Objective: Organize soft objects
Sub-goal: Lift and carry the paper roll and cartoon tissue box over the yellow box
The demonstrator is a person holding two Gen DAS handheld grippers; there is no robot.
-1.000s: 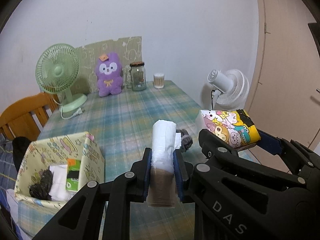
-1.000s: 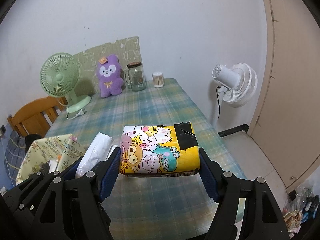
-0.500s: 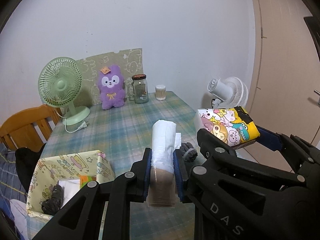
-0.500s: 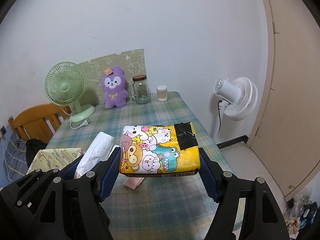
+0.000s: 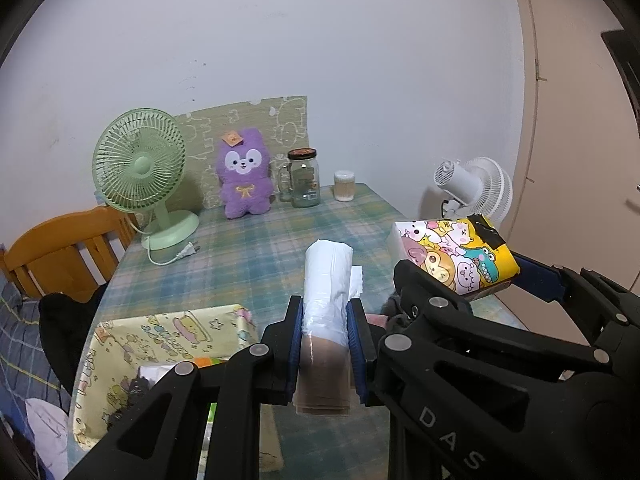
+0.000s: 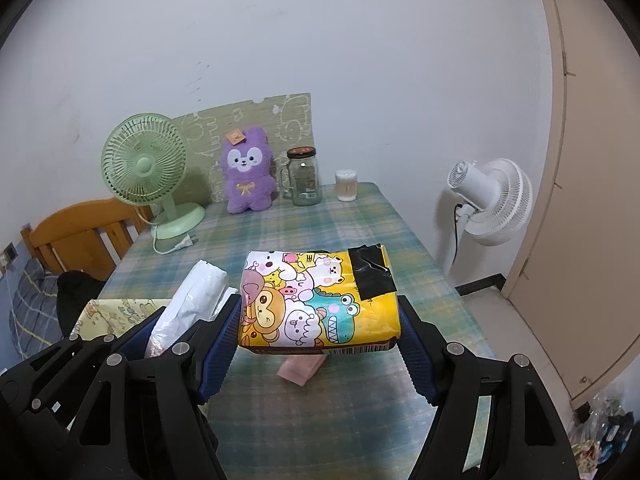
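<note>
The left gripper (image 5: 325, 334) is clamped on a white plastic-wrapped roll (image 5: 326, 280), held above the plaid table (image 5: 256, 248). The right gripper (image 6: 320, 332) squeezes a yellow cartoon tissue pack (image 6: 318, 300) just beside it. Under the pack lies a pink cloth (image 6: 300, 369); a patterned fabric bin (image 5: 160, 336) sits lower left

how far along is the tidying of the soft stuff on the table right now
Partly done: the yellow cartoon-print fabric bin already holds a few items. In hand: the left hand-held gripper is shut on a white plastic-wrapped roll, and the right hand-held gripper clamps a yellow cartoon-print tissue pack; both are held above the table. Left: a small pink cloth on the plaid tablecloth.
</note>
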